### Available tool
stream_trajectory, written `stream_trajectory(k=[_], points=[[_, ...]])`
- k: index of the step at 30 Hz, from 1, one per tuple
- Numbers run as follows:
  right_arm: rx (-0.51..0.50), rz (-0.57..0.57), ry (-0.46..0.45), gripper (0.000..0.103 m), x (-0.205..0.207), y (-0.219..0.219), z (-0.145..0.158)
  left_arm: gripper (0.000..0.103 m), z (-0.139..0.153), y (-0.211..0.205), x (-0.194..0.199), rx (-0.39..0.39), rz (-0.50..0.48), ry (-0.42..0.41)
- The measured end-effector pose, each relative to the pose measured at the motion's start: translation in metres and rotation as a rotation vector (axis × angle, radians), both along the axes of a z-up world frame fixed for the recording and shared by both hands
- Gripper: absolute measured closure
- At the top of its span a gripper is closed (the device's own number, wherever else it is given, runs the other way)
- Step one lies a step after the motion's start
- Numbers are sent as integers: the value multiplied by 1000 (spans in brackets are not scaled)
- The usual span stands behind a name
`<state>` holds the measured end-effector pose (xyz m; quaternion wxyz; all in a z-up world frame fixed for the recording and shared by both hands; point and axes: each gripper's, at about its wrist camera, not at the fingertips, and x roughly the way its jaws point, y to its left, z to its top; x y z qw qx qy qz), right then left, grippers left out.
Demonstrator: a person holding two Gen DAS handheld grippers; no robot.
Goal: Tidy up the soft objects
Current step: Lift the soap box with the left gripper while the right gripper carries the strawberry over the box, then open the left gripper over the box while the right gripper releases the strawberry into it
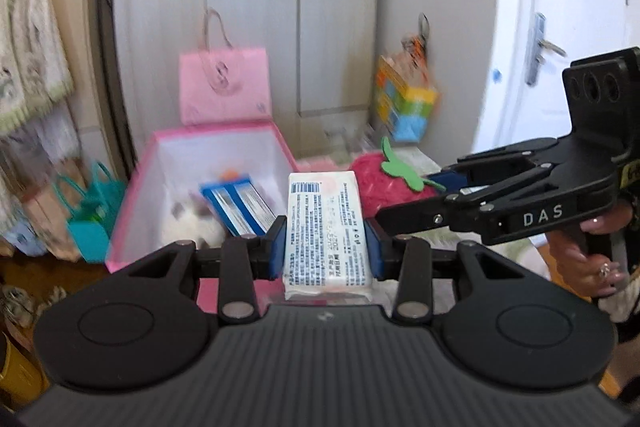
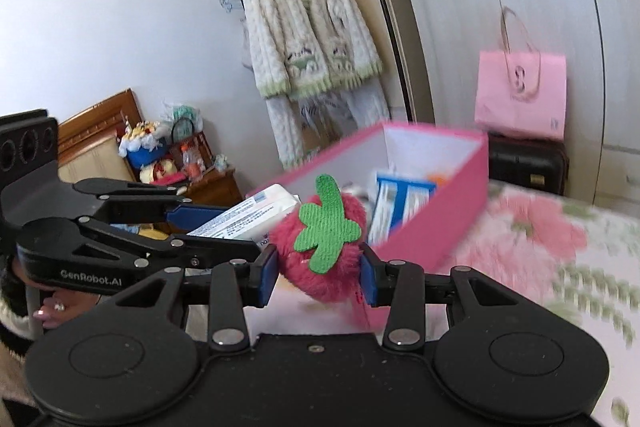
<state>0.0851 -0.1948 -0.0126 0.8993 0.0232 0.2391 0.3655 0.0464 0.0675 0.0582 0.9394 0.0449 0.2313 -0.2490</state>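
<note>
My left gripper (image 1: 325,247) is shut on a white tissue pack (image 1: 325,227) with printed text, held in the air in front of the open pink box (image 1: 132,187). My right gripper (image 2: 318,269) is shut on a pink plush strawberry (image 2: 324,259) with a green felt leaf, held next to the box's near wall (image 2: 436,215). The strawberry also shows in the left wrist view (image 1: 384,183), right of the tissue pack. The tissue pack shows in the right wrist view (image 2: 248,215), left of the strawberry. Inside the box lie a blue-and-white pack (image 1: 240,203) and a white fluffy toy (image 1: 192,223).
The box rests on a bed with a pink floral cover (image 2: 560,247). A pink paper bag (image 1: 224,87) stands behind it by grey wardrobe doors (image 1: 256,7). A cream cardigan (image 2: 308,39) hangs on a rack. A teal bag (image 1: 92,215) sits on the floor at left.
</note>
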Motion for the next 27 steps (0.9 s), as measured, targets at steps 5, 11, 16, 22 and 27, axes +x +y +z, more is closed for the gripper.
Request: stream_trajectory(k=[5, 11, 16, 22, 27], points=[[9, 21, -17, 56, 38, 14, 16, 65, 17, 10, 34, -4, 58, -42], [20, 47, 21, 56, 93, 31, 17, 65, 19, 13, 83, -36, 127, -58], [37, 16, 43, 56, 126, 31, 7, 65, 7, 14, 118, -95, 146, -1], [-21, -42, 74, 56, 167, 36, -10, 65, -16, 5, 154, -98, 189, 56], [-77, -60, 75, 50, 198, 40, -20, 64, -29, 2, 178, -71, 243, 76]])
